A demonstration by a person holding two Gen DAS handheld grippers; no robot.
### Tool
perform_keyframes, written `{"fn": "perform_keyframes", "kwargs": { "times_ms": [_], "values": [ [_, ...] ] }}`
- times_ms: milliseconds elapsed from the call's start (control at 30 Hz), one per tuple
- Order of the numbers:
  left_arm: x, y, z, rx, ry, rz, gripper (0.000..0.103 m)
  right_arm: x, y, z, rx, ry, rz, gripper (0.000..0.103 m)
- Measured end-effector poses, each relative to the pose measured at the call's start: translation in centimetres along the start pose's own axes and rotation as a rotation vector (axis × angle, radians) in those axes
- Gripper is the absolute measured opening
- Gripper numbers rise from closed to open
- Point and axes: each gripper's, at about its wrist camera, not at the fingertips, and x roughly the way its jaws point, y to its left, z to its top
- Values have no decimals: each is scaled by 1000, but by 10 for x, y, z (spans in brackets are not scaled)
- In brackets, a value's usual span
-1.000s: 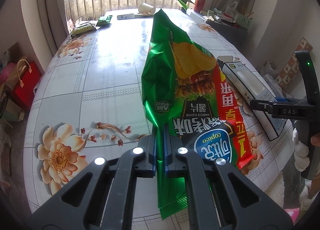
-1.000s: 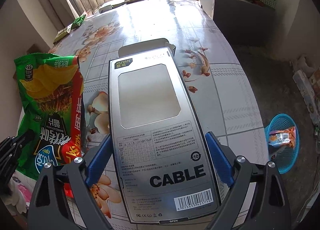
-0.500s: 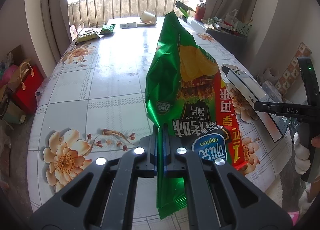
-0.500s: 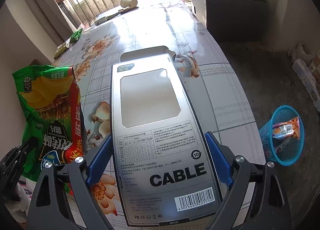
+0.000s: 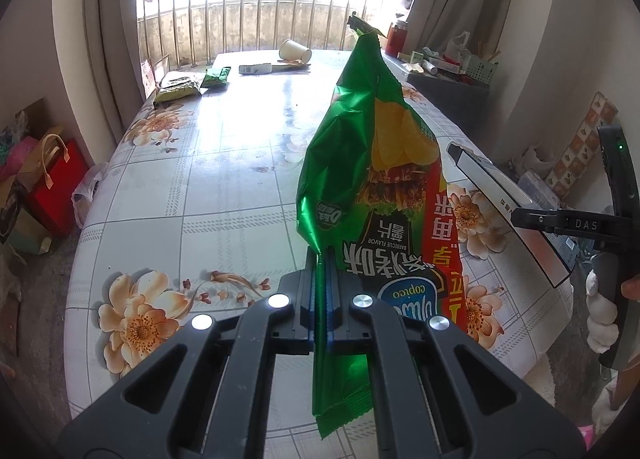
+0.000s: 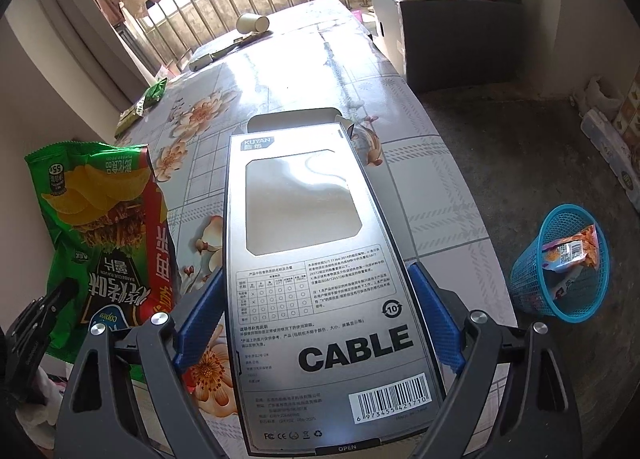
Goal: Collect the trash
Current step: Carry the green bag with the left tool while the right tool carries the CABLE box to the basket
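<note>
My left gripper (image 5: 320,279) is shut on a green chip bag (image 5: 372,179) and holds it upright above the near end of the floral table (image 5: 224,163). The bag also shows at the left of the right wrist view (image 6: 100,231). My right gripper (image 6: 316,299) is shut on a grey cable box (image 6: 316,259), pinched by its long sides and held flat above the table's right edge. The box shows edge-on in the left wrist view (image 5: 504,203). A blue mesh trash basket (image 6: 560,263) with wrappers inside stands on the floor to the right.
At the table's far end lie a tipped paper cup (image 5: 295,51), a small white box (image 5: 255,68) and two green snack packets (image 5: 178,85) (image 5: 216,77). A grey cabinet (image 6: 448,39) with clutter stands right. Red bags (image 5: 52,179) sit on the floor left.
Both grippers have risen and pulled back from the table with their items still held. More of the room and the blue basket have come into view.
</note>
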Motion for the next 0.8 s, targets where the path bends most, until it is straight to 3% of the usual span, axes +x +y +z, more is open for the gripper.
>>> {"fn": "perform_keyframes", "kwargs": {
  "times_ms": [300, 533, 800],
  "values": [
    [-20, -7, 5, 7, -43, -13, 2, -24, -11, -14, 30, -23, 0, 83],
    [-16, -7, 1, -5, -15, -40, 2, 6, -12, -31, 6, 96, -24, 83],
    [-12, -6, 2, -10, -1, -52, 2, 22, -9, -14, 15, 112, -37, 89]
  ]
}}
